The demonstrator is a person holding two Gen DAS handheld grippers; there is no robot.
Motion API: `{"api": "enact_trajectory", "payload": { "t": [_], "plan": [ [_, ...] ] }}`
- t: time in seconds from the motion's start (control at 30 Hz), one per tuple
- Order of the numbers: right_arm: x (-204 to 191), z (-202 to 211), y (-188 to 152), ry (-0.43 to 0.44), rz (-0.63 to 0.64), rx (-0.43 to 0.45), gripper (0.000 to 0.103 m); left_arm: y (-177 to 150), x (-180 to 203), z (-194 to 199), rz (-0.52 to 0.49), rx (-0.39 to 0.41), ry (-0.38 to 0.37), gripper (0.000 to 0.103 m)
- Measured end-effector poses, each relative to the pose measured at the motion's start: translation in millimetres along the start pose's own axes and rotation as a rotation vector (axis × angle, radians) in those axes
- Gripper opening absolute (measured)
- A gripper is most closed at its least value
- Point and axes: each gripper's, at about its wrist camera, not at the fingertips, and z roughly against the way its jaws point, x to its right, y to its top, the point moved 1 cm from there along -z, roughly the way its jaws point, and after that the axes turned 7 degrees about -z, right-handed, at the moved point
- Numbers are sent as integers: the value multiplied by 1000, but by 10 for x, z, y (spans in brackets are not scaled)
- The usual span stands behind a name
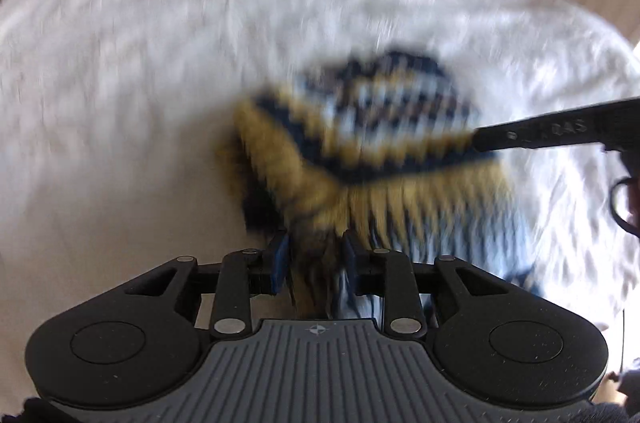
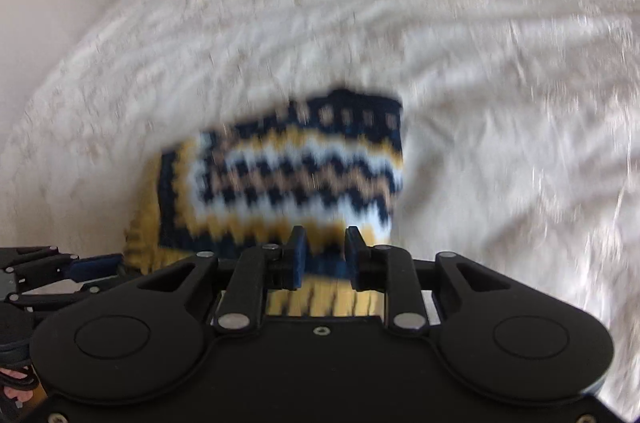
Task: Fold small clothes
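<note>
The left hand-held gripper (image 1: 316,263) is pinching the knit cloth (image 1: 360,143) on the bed (image 1: 160,43). The right hand-held gripper (image 2: 325,255) is pinching its near edge too.

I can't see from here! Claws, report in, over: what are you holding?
Left claw shut on the knitted piece, fringe between its pads. Right claw at the near edge, grip unclear. White bedcover underneath, nothing blocking. Over.

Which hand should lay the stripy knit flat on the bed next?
Probably the left. Its tool has the stripy knit bunched between its fingers, hanging over the white bed. The right tool sits at the knit's near edge; its grip is unclear.
</note>
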Motion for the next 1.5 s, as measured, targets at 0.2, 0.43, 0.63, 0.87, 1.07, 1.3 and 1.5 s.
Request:
{"api": "enact_trajectory", "payload": {
  "t": [0.2,0.43,0.63,0.87,1.07,1.3,1.5],
  "plan": [
    [45,171,-290,-34,-6,-8,35,-261,9,55,67,-53,3,29],
    [-182,783,-460,-43,76,138,66,-253,212,647,119,75,161,28],
    [-371,1275,-651,-20,124,244,85,-128,527,1115,108,132,254,29],
    [-349,1630,-834,-46,77,228,89,-207,737,1369,226,132,186,29],
    [-354,1884,-973,-62,75,248,91,-359,984,1588,221,135,197,29],
    [-391,2105,-1154,-66,91,283,95,-490,1162,1655,231,56,245,29],
    [-404,2226,-1250,-73,89,297,95,-587,1239,1804,231,63,273,29]
  ]
}}
